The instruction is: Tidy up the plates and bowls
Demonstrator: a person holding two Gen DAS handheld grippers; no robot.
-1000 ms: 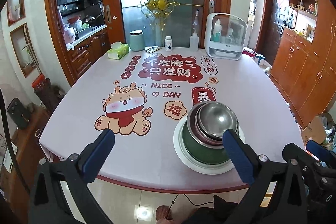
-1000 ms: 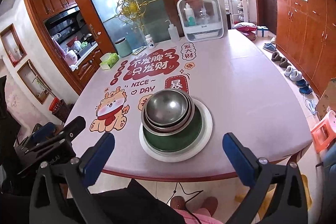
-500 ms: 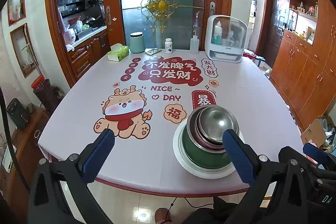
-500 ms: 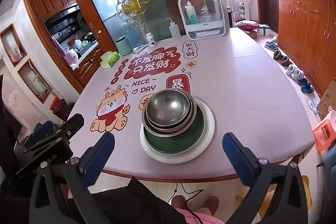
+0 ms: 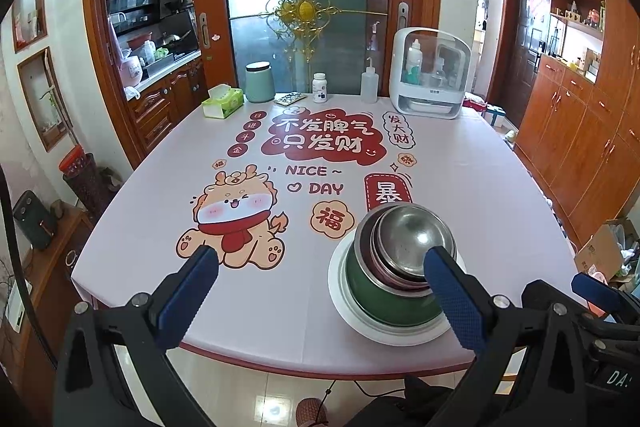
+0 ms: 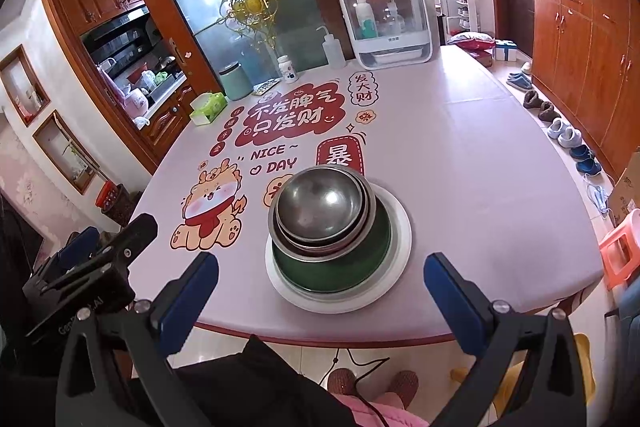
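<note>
Nested steel bowls [image 6: 322,205] sit inside a green bowl [image 6: 332,263] on a white plate [image 6: 394,239], near the table's [image 6: 480,187] front edge. Left gripper [image 5: 316,287] and right gripper [image 6: 320,291] both spread wide, empty, short of the stack. If unstacking comes next: pinch the top bowl's rim, lift straight up so the lower bowls don't drag along.
</note>
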